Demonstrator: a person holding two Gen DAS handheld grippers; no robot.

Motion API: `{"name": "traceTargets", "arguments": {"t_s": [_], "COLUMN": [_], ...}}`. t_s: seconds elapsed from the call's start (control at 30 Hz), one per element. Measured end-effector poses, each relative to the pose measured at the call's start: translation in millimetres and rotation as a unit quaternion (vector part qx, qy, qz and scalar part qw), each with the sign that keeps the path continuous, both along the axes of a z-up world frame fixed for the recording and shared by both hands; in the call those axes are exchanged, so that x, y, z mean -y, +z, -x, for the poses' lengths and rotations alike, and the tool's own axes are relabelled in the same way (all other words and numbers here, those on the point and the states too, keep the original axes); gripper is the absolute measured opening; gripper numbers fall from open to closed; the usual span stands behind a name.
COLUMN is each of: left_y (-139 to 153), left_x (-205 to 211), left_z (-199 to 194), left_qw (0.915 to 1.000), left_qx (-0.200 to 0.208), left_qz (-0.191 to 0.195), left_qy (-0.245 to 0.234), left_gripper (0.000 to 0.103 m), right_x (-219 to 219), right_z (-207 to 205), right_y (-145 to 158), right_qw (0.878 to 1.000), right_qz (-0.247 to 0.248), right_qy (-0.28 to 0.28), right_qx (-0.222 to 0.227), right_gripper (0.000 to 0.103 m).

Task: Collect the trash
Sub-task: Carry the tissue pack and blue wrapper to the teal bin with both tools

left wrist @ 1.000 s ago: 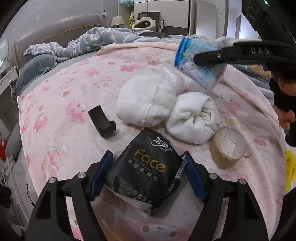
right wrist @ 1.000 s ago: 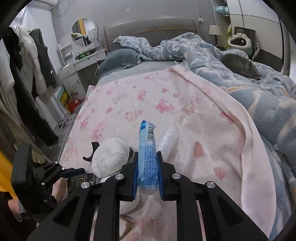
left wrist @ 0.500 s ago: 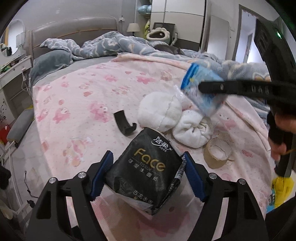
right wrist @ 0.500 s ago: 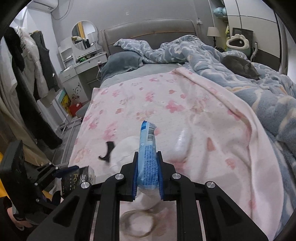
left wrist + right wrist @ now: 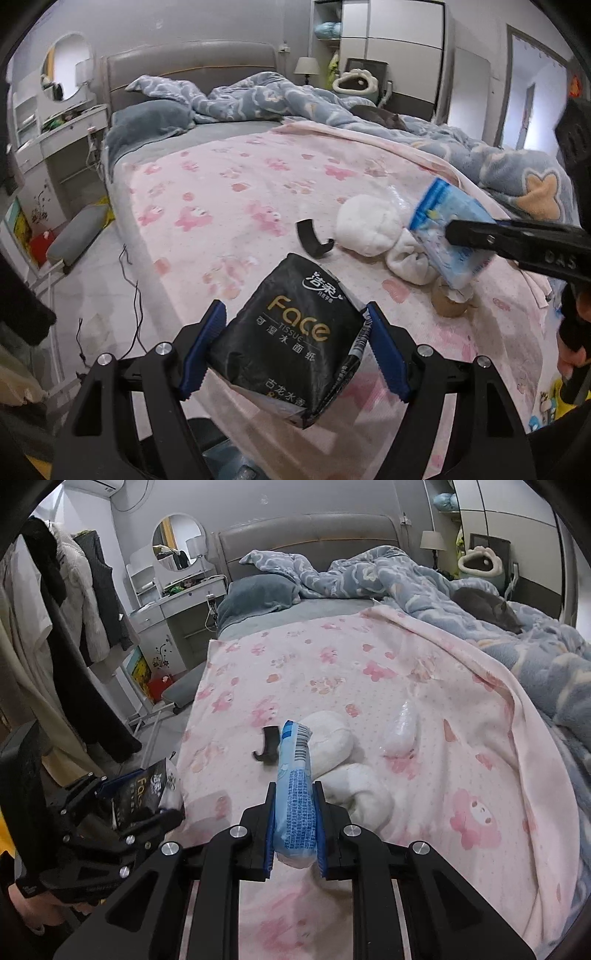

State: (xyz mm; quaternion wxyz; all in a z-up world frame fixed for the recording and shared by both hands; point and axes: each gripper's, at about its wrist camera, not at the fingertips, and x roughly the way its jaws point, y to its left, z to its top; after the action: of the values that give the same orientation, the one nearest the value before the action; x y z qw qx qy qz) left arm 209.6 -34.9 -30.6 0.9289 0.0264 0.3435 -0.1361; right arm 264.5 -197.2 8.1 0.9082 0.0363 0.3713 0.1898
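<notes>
A black tissue pack (image 5: pixel 291 339) with gold "Face" lettering sits clamped between the blue pads of my left gripper (image 5: pixel 295 310), held above the near edge of the bed. My right gripper (image 5: pixel 295 797) is shut on a light blue plastic packet (image 5: pixel 295 768) that stands upright between its pads. In the left wrist view the same blue packet (image 5: pixel 447 236) and the right gripper (image 5: pixel 517 240) hang over the bed at the right. From the right wrist view the left gripper (image 5: pixel 110 801) shows at the lower left with the black pack (image 5: pixel 147 786).
On the pink blanket (image 5: pixel 295 664) lie two white rolled cloths (image 5: pixel 328 738), a black curved clip (image 5: pixel 267 746), a clear plastic wrapper (image 5: pixel 400 727) and a brown tape roll (image 5: pixel 448 304). A grey cat (image 5: pixel 484 605) rests on the blue duvet. Clothes hang at the left.
Both grippers have drawn back from the bed with their loads, so the things on the blanket look smaller. The left one has also risen and rolled a little.
</notes>
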Motion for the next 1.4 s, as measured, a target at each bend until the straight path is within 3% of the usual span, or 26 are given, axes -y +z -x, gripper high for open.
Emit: {"name": "traceTargets", "arguments": {"t_s": [0.27,0.43,0.8,1.1,1.4], "left_y": [-6,-3,-8,-26,-59], "left_x": [-27,-47,-88,-122,-163], "left_z": [27,43,69,78,78], "left_qw": [0.9993,0.9980,0.9940,0.9888,0.9769], "left_qx": [-0.015,-0.019,-0.032,-0.066,-0.133], "left_qz": [0.003,0.023,0.024,0.021,0.030], "left_qy": [0.035,0.056,0.102,0.132,0.164], "left_gripper": [0.078,0.078,0.078,0.078,0.078], "right_x": [-20,-37,-86,-135,-181], "right_z": [26,38,69,76,73], "right_y": [10,10,15,10,-1], "right_qw": [0.999,0.999,0.998,0.994,0.990], "right_qz": [-0.035,-0.032,-0.006,0.006,0.011], "right_qy": [0.008,0.022,0.061,0.104,0.137], "right_qx": [-0.007,-0.026,-0.018,-0.028,-0.044], "right_gripper": [0.018,0.018,0.018,0.018,0.018]}}
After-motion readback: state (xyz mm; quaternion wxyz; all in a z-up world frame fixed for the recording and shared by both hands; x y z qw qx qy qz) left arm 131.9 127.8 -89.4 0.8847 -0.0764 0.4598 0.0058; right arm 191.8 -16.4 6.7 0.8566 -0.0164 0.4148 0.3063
